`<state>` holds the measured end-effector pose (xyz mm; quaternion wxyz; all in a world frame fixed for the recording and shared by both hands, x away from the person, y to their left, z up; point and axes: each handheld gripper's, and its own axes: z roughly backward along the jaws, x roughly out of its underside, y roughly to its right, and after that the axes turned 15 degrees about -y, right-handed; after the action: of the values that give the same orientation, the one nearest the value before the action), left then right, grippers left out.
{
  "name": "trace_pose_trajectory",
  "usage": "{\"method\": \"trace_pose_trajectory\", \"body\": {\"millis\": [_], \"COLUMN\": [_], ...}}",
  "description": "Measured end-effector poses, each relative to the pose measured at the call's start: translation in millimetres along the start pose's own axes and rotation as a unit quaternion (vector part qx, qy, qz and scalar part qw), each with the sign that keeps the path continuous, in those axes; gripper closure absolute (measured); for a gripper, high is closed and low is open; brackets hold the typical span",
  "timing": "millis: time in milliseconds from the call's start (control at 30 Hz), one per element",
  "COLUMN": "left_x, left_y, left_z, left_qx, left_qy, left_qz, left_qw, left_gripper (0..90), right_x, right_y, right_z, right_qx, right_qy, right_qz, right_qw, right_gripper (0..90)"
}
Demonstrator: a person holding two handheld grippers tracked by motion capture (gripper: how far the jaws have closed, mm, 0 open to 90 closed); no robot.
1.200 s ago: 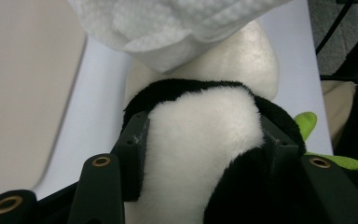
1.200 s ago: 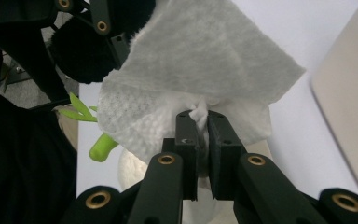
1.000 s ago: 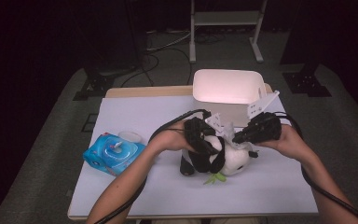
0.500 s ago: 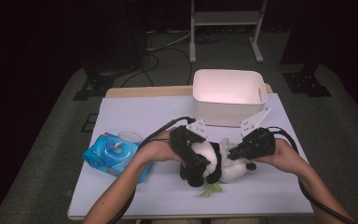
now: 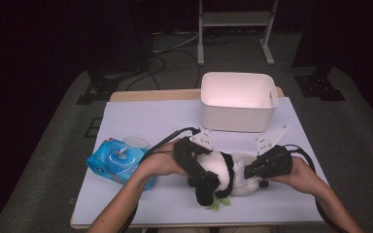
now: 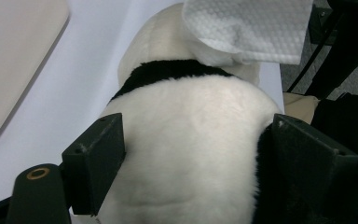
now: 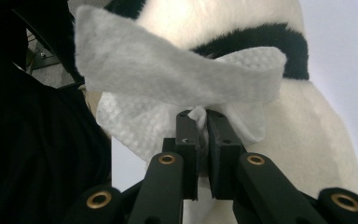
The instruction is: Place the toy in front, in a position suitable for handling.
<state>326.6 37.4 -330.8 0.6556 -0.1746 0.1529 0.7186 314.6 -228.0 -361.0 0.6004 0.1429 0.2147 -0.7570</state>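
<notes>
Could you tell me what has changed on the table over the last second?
Both hands and the plush panda came toward the table's near edge and lower. The left gripper has just been opening, its jaws wide around the panda's body. The right gripper stays shut on the wipe. The white bin and blue wipes pack stayed put.

A lab or recording studio. The table (image 5: 141,121) has a plain white top and stands on grey carpet (image 5: 53,160) in a dark room with black surroundings. Cables (image 5: 167,51) trail across the floor behind it, beside the feet of a metal stand (image 5: 233,29) and 2 black floor bases (image 5: 94,90).
</notes>
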Motion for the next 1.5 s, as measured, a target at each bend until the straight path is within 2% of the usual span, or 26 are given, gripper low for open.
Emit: {"method": "trace_pose_trajectory", "body": {"millis": [100,233,367,500,633,733,900,967,1033,1267,1400,1500], "left_x": [3.3,4.5,-1.3,-0.6,3.7,5.9,7.9,10.7,12.5,14.0,14.2,16.0], "left_y": [4.6,4.0,6.8,9.5,12.9,16.2,20.5,19.4,19.4,20.9,19.3,18.1], "left_z": [-4.0,-7.7,-8.0,-4.9,-7.5,-9.0,-9.6,-7.8,-6.1,0.6,5.7,6.1], "left_qx": [-0.004,-0.009,-0.014,-0.012,-0.013,-0.009,-0.022,-0.019,-0.021,-0.033,-0.041,-0.035], "left_qy": [0.002,0.016,0.001,0.002,0.005,0.011,0.000,0.007,0.017,0.021,0.013,0.009], "left_qz": [-0.005,0.000,-0.008,-0.008,-0.003,0.001,-0.003,0.001,0.002,0.004,0.010,0.012], "left_qw": [1.0000,0.9998,0.9999,0.9999,0.9999,0.9999,0.9998,0.9998,0.9996,0.9992,0.9990,0.9993], "left_gripper": [18.3,18.7,18.6,18.6,19.0,19.1,19.1,19.1,19.1,19.0,18.9,19.0], "right_x": [3.3,9.3,15.2,15.2,6.0,-3.8,-26.5,-29.3,-26.5,-1.9,8.4,14.4], "right_y": [-4.2,-7.5,-9.3,-10.4,-13.5,-15.0,-12.4,-12.5,-12.6,-12.4,-13.0,-13.8], "right_z": [-3.8,-6.2,-8.1,-8.2,-2.8,3.5,-4.0,-4.4,-1.5,15.4,21.0,26.2], "right_qx": [-0.006,-0.001,-0.002,-0.004,0.007,0.020,0.022,0.024,0.027,0.044,0.049,0.054], "right_qy": [0.003,0.012,0.021,0.021,0.000,-0.001,-0.008,-0.010,-0.011,-0.007,-0.007,-0.010], "right_qz": [0.001,0.001,-0.004,-0.003,0.012,0.024,0.037,0.040,0.040,0.016,0.007,-0.001], "right_qw": [1.0000,0.9999,0.9998,0.9998,0.9999,0.9995,0.9990,0.9989,0.9988,0.9989,0.9988,0.9985], "right_gripper": [83.6,83.7,83.8,83.7,83.6,83.6,83.5,83.5,83.5,83.3,83.1,83.1]}}
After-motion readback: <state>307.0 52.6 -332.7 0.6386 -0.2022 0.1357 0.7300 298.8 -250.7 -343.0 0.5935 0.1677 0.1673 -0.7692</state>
